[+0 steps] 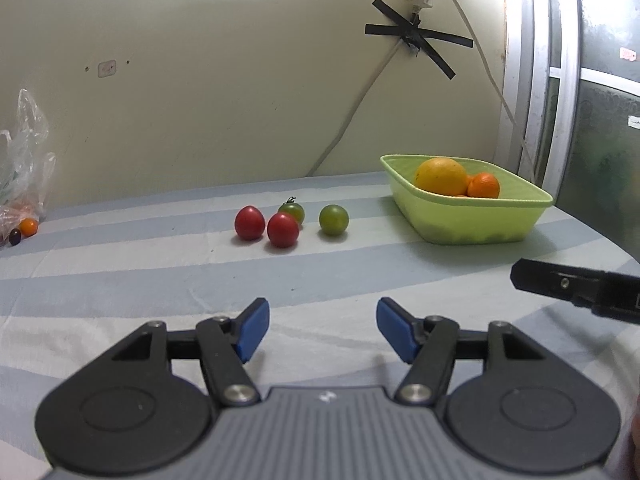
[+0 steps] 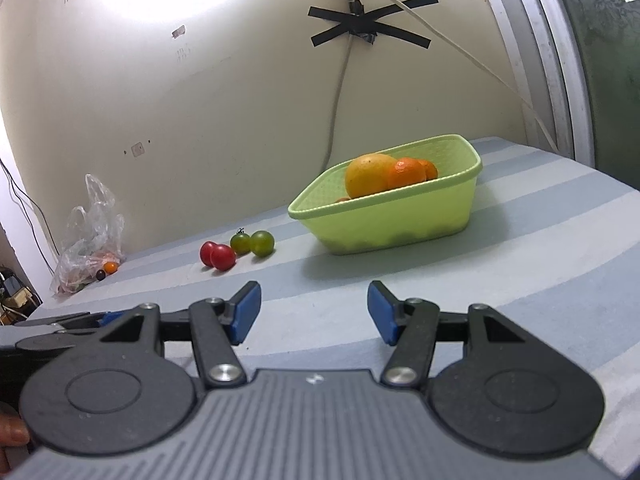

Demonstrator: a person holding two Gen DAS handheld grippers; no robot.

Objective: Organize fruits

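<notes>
Two red tomatoes (image 1: 266,226) (image 2: 217,256) and two green tomatoes (image 1: 333,220) (image 2: 262,243) lie together on the striped cloth. To their right stands a light green basket (image 1: 480,220) (image 2: 400,220) holding a large yellow-orange fruit (image 1: 440,177) (image 2: 368,176) and smaller oranges (image 1: 484,186) (image 2: 406,174). My left gripper (image 1: 322,330) hovers open over the cloth, well short of the tomatoes, with nothing between its blue pads. My right gripper (image 2: 314,312) is open and empty too, short of the basket. Part of the right gripper (image 1: 576,286) shows at the right edge of the left wrist view.
A crumpled clear plastic bag (image 1: 24,160) (image 2: 90,240) with small fruits beside it sits at the far left by the wall. Cables hang down the wall, taped in a cross (image 1: 416,36) (image 2: 368,26). A window frame (image 1: 540,80) bounds the right side.
</notes>
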